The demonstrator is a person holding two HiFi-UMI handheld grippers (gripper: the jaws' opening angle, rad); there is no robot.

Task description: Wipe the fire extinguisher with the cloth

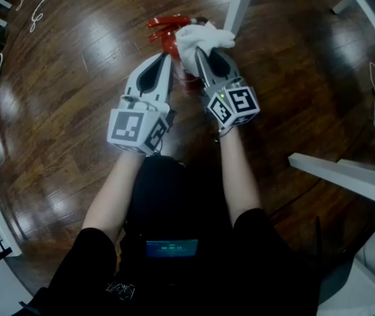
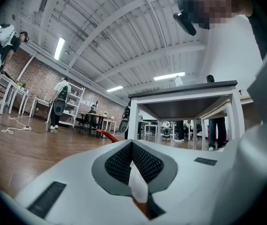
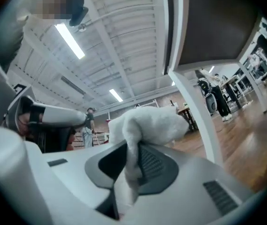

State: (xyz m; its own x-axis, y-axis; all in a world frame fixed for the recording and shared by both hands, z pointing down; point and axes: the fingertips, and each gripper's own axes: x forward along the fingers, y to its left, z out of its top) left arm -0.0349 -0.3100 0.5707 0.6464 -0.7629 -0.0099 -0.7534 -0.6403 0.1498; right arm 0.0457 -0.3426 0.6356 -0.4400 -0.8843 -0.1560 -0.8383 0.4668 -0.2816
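Note:
The red fire extinguisher [image 1: 166, 34] stands on the wooden floor under both grippers, mostly hidden by them. My right gripper [image 1: 200, 53] is shut on a white cloth [image 1: 202, 37], which bunches out past its tips over the extinguisher's top. In the right gripper view the cloth [image 3: 152, 123] fills the space between the pads of the right gripper [image 3: 132, 150]. My left gripper [image 1: 164, 57] sits just left of the cloth, tips at the extinguisher's head. In its own view the left gripper [image 2: 132, 143] is shut, with a white and reddish sliver pinched between the pads and a red lever [image 2: 106, 134] beyond.
A white table leg [image 1: 239, 5] stands right behind the extinguisher. A white beam [image 1: 345, 176] crosses at the right. A white cable [image 1: 38, 6] lies on the floor at far left. The person's arms and dark clothing fill the lower middle.

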